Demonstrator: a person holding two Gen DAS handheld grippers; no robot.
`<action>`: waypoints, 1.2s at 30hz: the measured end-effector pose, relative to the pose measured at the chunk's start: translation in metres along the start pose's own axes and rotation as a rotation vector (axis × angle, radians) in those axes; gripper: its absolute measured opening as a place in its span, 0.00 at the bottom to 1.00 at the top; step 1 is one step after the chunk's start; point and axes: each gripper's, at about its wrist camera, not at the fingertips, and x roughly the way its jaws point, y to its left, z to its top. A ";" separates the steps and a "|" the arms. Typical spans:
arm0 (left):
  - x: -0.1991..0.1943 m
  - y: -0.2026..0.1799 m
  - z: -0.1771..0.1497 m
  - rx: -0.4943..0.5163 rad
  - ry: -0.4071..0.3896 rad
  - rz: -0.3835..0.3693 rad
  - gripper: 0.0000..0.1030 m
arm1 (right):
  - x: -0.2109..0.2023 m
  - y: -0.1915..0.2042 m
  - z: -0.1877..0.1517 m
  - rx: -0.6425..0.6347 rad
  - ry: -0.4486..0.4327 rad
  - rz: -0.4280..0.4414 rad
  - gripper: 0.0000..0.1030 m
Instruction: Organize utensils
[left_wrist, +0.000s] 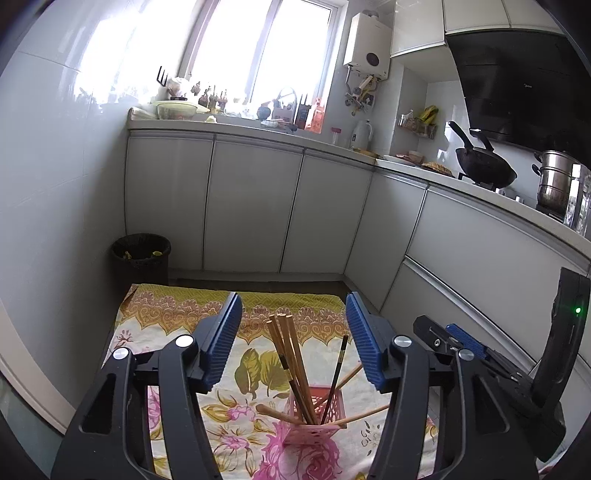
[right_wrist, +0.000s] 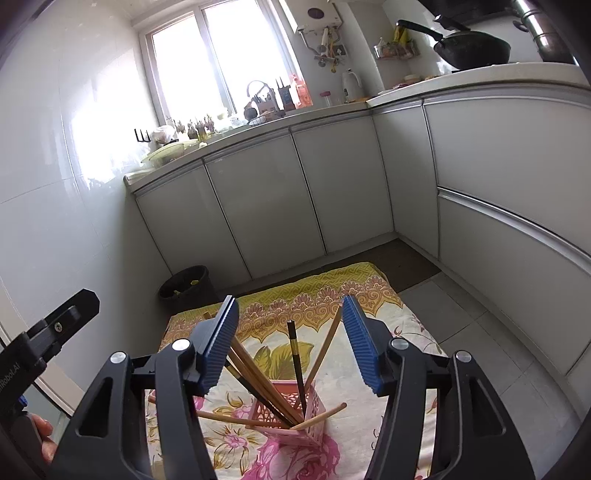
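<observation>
- Left wrist view: we see the left hand-held gripper (left_wrist: 293, 336) spread, ribbed blue pads empty, above wooden chopsticks (left_wrist: 291, 365) in a pink lattice basket (left_wrist: 314, 424).
- Right hand-held gripper (right_wrist: 290, 339) likewise spread; the floral cloth (right_wrist: 280, 310) is partly hidden.

The pink basket (left_wrist: 314, 417) has its lower part hidden behind the chopsticks (left_wrist: 291, 365), whose tips vanish inside it; the floral cloth (right_wrist: 402, 328) is cut off by the bottom edge, and windowsill clutter is too small to identify

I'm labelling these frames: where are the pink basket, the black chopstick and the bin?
pink basket (left_wrist: 334, 400), left wrist view, far lattice wall.
black chopstick (right_wrist: 294, 345), right wrist view, upper shaft.
bin (left_wrist: 140, 258), left wrist view, front wall.
</observation>
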 end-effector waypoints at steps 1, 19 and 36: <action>-0.003 -0.002 0.000 0.010 -0.003 0.003 0.62 | -0.006 -0.002 0.001 0.009 -0.008 0.002 0.72; -0.073 -0.042 -0.009 0.144 -0.053 0.032 0.92 | -0.111 -0.034 -0.018 0.074 -0.070 -0.089 0.90; -0.141 -0.060 -0.051 0.018 -0.030 0.266 0.93 | -0.197 -0.045 -0.052 0.073 -0.015 -0.269 0.93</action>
